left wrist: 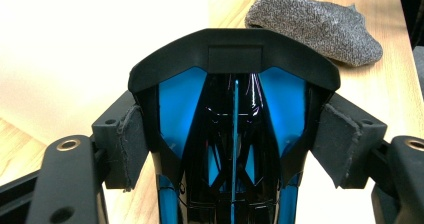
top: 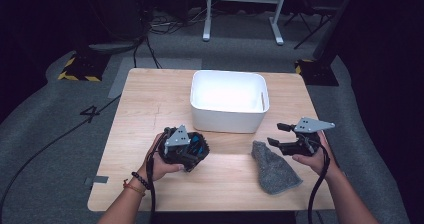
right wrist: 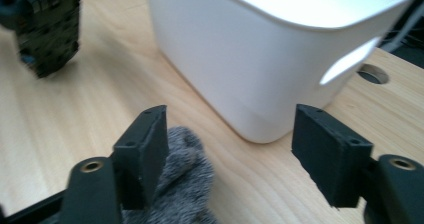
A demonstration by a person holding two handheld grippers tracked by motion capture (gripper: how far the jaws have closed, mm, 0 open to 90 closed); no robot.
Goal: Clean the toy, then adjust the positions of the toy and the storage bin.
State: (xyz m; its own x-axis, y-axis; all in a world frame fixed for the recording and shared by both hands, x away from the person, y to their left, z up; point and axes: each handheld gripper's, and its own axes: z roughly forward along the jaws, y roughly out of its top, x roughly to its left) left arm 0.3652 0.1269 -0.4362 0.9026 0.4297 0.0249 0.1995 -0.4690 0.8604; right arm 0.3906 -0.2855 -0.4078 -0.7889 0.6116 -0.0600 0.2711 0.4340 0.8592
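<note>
Two things are in play beside the white bin [top: 229,108] on the counter [top: 150,104]: a grey knitted piece [top: 272,171], and the smaller black-and-blue shiny object [top: 192,149]. The left hand-held gripper [top: 192,154] pinches that object across its sides, pads [left wrist: 131,144] pressed on it, with the bin ahead and to its right in the high view. The right hand-held gripper [top: 277,135] stands spread, nothing between its jaws, the knitted piece lying just below and beside its left jaw and the bin wall straight ahead in its own view. Judging by this, the object is bound for the bin (a guess from its nearness). To do that well, keep the squeeze steady, lift clear of the rim, carry it over the opening, lower it before letting go, and hold the free hand-held gripper aside.
</note>
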